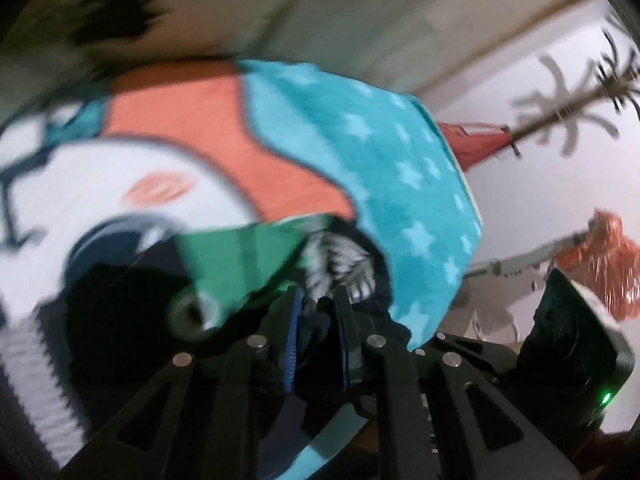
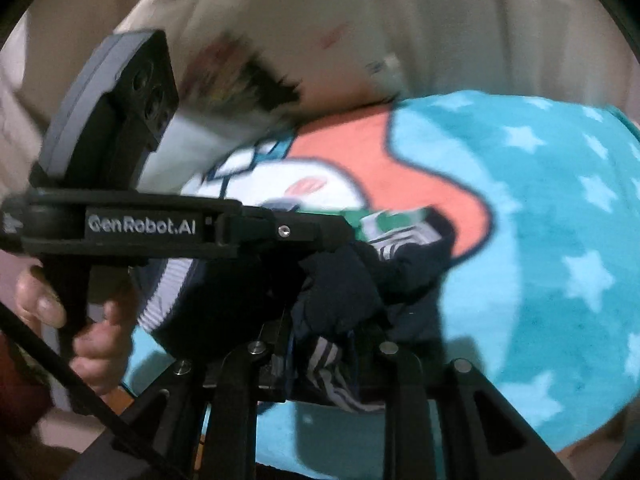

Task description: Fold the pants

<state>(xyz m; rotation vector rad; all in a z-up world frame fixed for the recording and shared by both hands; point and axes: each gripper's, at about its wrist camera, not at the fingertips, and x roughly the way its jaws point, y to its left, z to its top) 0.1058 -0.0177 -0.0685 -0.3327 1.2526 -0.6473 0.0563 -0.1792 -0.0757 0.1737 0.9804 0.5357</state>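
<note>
The pants [image 2: 352, 280], dark navy with white side stripes and a ribbed grey-white waistband, are bunched up off the blanket [image 2: 540, 240] and caught between both grippers. In the right wrist view a wad of the navy cloth sits right at the mouth of the right gripper [image 2: 320, 340], with a striped fold hanging down between its jaws; the jaws stand close together and are clamped on that cloth. In the same view the left gripper [image 2: 320, 236] reaches in sideways from the left, its black body marked GenRobot.AI, and its tip is buried in the same bundle just above the right gripper. A hand [image 2: 80, 320] grips its handle at the lower left. In the left wrist view the left gripper [image 1: 316, 308] has its blue-padded jaws nearly together, with dark cloth and a striped patch pinched between them. The garment is so crumpled and both views so blurred that I cannot tell which way its long axis runs or where waist and hems point; the waistband curves away to the left of the bundle. Below it lies the turquoise, star-printed blanket with an orange and white cartoon figure, spread over a bed [image 2: 280, 20].
</note>
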